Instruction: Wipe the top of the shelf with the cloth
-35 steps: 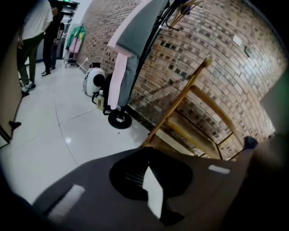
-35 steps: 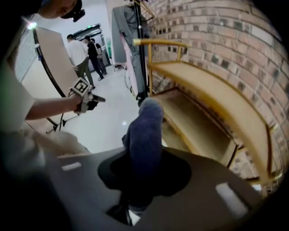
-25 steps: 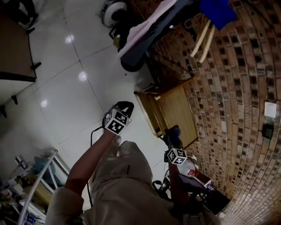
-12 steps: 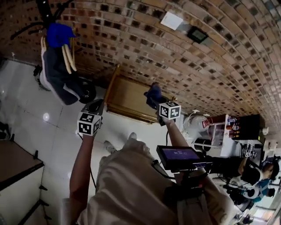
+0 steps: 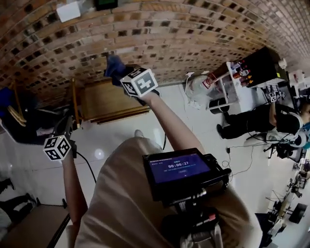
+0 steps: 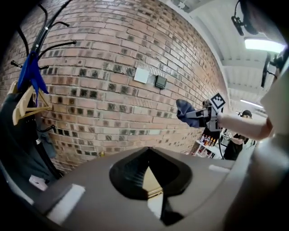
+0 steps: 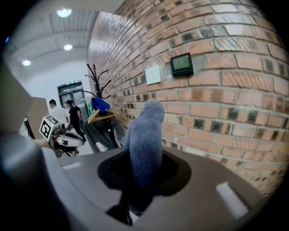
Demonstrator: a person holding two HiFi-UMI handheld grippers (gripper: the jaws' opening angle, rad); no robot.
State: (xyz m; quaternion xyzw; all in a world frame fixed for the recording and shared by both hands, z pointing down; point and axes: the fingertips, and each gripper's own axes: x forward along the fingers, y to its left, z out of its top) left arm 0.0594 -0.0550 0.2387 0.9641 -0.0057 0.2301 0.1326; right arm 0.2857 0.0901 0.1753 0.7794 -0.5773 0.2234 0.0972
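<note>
A low wooden shelf [image 5: 109, 99] stands against the brick wall [image 5: 160, 34]. My right gripper [image 5: 119, 72] is held up over the shelf's right end, close to the wall, and is shut on a blue-grey cloth [image 5: 112, 64]. In the right gripper view the cloth [image 7: 146, 131] sticks up out of the right gripper [image 7: 141, 151]. My left gripper [image 5: 64, 127] hangs to the left of the shelf, off it. In its own view the left gripper [image 6: 149, 169] has its jaws together with nothing held. That view also catches the cloth [image 6: 184, 109] in front of the wall.
A coat stand [image 6: 31, 67] with a blue item and hangers stands left of the shelf, over dark jackets [image 5: 24, 127]. A white rack [image 5: 227, 77] with bottles is at the right, with a seated person [image 5: 261, 121] beyond. A wall switch plate [image 5: 68, 10] sits above.
The head view has swung round, so the wall now lies across the top. The right gripper with the cloth has come up closer to the wall over the shelf; the left has dropped to the left.
</note>
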